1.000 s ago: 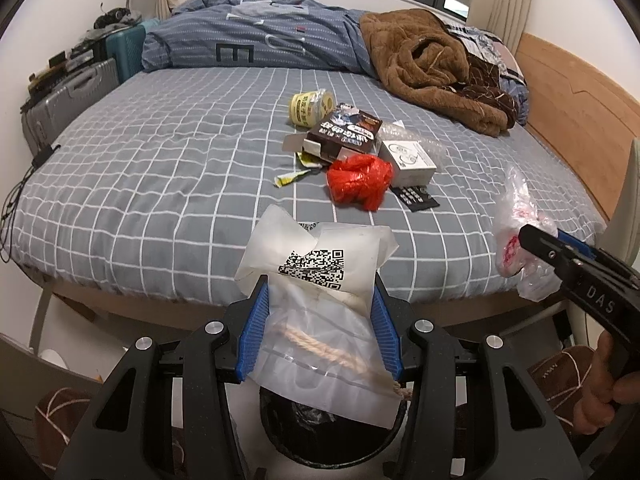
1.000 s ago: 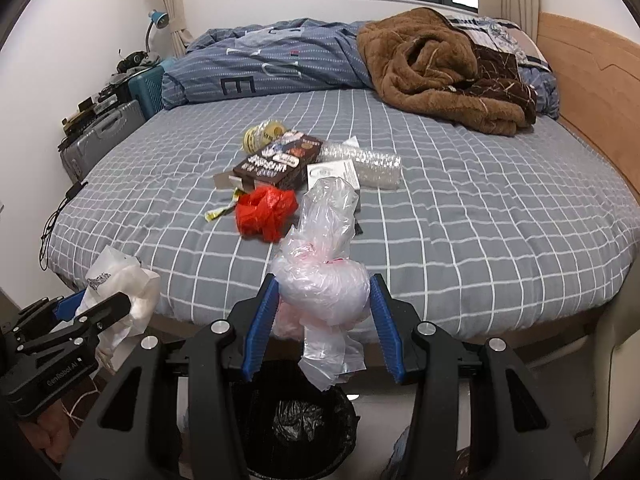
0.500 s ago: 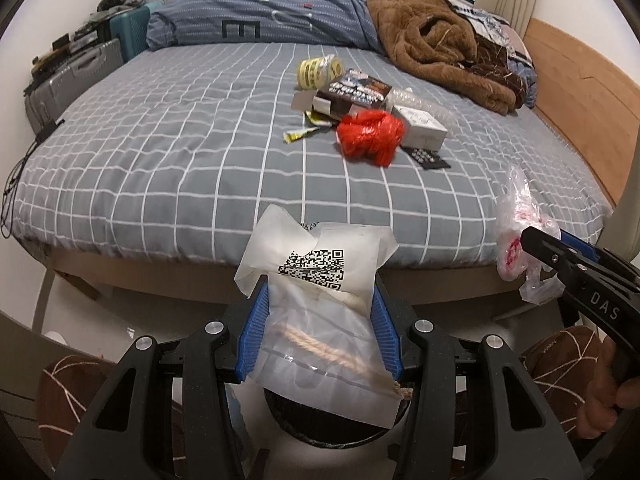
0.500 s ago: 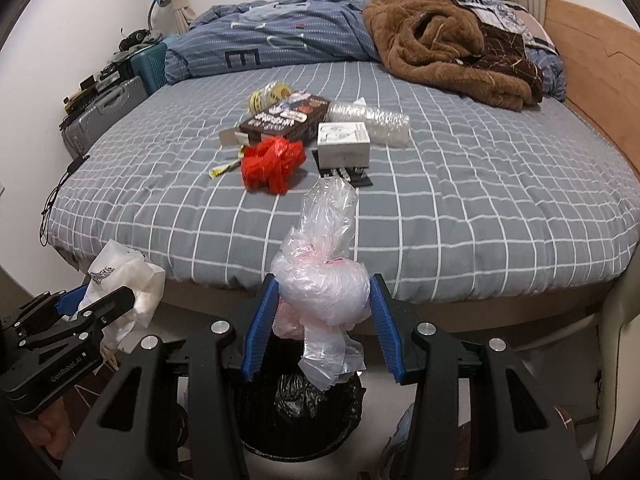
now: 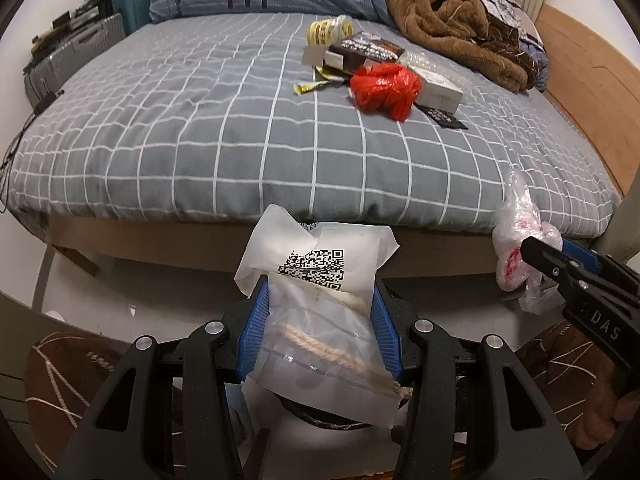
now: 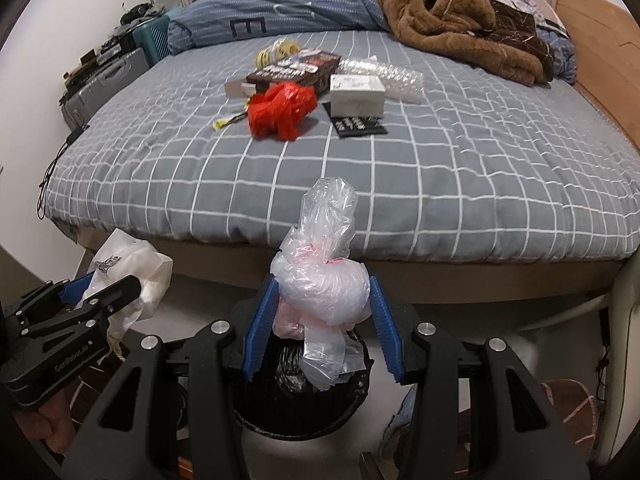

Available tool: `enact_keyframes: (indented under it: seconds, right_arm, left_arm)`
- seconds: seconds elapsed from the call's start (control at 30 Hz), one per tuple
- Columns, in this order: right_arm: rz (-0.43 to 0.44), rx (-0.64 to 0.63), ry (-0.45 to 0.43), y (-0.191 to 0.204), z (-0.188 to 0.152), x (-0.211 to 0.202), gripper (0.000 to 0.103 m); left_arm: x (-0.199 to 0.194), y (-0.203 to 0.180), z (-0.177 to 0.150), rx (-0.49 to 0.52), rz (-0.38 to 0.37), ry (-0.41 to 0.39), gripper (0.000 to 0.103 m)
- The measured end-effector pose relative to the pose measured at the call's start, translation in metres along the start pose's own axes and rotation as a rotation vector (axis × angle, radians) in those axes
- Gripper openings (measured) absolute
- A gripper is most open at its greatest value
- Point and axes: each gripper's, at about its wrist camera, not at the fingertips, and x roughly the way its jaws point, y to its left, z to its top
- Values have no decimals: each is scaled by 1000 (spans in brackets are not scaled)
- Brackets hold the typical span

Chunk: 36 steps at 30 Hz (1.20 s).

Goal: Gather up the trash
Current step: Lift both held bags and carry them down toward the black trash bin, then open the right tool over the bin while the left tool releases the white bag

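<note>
My left gripper [image 5: 318, 320] is shut on a translucent white pouch [image 5: 320, 308] with a QR code and a rope inside. It hangs over the rim of a black bin [image 5: 320, 420] that the pouch mostly hides. My right gripper [image 6: 324, 320] is shut on a knotted clear plastic bag [image 6: 320, 280] with pink marks, directly above the black-lined trash bin [image 6: 300, 396]. Each gripper shows in the other's view: the right one [image 5: 532, 252] at the right edge, the left one [image 6: 128, 284] at the left. More trash lies on the bed: a red plastic bag [image 6: 280, 110], boxes and wrappers.
The grey checked bed [image 6: 440, 184] fills the space behind the bin; its wooden frame edge runs just beyond my fingers. A brown blanket [image 6: 452, 16] and a blue duvet lie at the far end. Suitcases [image 6: 104, 80] stand left of the bed. Brown slippers [image 5: 72, 376] flank the bin.
Both grippers have sunk toward the floor with their loads still held. The bed has risen in both views and the bin has come closer below.
</note>
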Motion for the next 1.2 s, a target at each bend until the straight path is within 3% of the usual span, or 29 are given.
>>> enact_keyframes:
  seconds: [0.47, 0.93, 1.2]
  right_arm:
    - [31, -24, 92, 19, -16, 32, 45]
    - [26, -24, 246, 23, -62, 107, 45]
    - [19, -39, 308, 27, -75, 142, 45]
  left_arm:
    - [28, 13, -22, -8, 32, 76, 47]
    - [87, 26, -54, -7, 58, 153, 47]
    - [119, 38, -56, -10, 76, 181, 47]
